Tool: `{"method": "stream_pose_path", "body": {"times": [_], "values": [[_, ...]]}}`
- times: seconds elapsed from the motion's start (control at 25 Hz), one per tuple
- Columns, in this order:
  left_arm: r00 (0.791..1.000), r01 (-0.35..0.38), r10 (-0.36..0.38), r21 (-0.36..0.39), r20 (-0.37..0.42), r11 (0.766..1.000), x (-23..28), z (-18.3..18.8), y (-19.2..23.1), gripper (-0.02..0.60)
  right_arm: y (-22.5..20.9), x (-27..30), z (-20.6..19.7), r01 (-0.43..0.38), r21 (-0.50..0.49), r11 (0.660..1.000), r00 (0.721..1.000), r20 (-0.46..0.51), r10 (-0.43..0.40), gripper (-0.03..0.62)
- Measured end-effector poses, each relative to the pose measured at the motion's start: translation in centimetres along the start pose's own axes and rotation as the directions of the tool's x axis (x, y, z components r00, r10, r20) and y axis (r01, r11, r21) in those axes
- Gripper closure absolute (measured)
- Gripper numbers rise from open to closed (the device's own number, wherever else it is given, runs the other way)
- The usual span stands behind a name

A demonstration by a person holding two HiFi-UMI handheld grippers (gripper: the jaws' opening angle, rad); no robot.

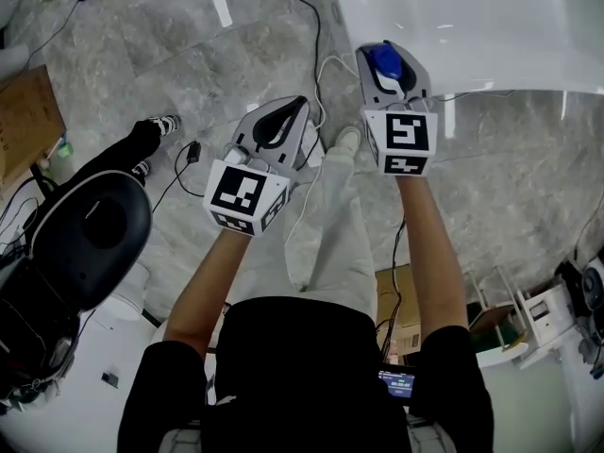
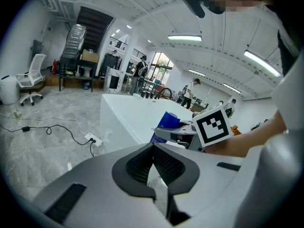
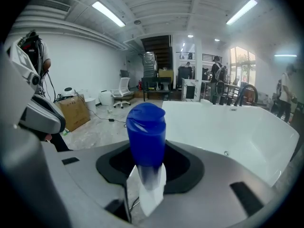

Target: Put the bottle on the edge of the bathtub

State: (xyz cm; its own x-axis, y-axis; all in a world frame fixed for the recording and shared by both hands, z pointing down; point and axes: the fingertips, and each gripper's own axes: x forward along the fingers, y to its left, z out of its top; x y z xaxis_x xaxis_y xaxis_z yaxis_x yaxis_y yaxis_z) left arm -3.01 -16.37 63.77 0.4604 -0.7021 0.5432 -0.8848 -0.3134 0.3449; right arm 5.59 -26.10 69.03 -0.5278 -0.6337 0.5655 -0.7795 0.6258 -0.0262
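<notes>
Room: grey stone-tiled floor (image 1: 189,55), a white bathtub (image 1: 491,26) at its far side, cables (image 1: 304,17) trailed over the tiles.
Progress: the blue bottle (image 3: 146,127) is gripped and carried in the air near the tub's rim, not yet on it. Setting down and release are judged to be left.
Right hand-held gripper (image 1: 389,69): spread fairly wide, pinched on the bottle.
Left hand-held gripper (image 2: 153,148): pressed together, nothing held, beside the right one.
</notes>
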Motion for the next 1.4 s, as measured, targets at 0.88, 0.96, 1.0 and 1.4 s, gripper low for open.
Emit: {"method": "stream_pose_path", "body": {"times": [0.88,0.96,1.0,1.4], "values": [[1.0,0.024,-0.024,-0.007,-0.016,1.0,0.38,-0.79,-0.5,0.568,0.12,-0.32,-0.51,0.012,0.003,1.0,1.0,0.011,-0.012,0.424],[1.0,0.023,-0.023,-0.005,-0.016,1.0,0.34,-0.81,-0.51,0.568,0.15,-0.44,-0.54,0.009,0.006,1.0,1.0,0.014,-0.009,0.416],[1.0,0.022,-0.022,-0.004,-0.016,1.0,0.29,-0.82,-0.52,0.568,0.19,-0.52,-0.52,0.006,0.008,1.0,1.0,0.016,-0.006,0.413],[1.0,0.021,-0.021,-0.007,-0.016,1.0,0.75,-0.71,-0.44,0.568,0.1,-0.42,-0.61,-0.015,0.023,1.0,1.0,0.024,0.014,0.393]]}}
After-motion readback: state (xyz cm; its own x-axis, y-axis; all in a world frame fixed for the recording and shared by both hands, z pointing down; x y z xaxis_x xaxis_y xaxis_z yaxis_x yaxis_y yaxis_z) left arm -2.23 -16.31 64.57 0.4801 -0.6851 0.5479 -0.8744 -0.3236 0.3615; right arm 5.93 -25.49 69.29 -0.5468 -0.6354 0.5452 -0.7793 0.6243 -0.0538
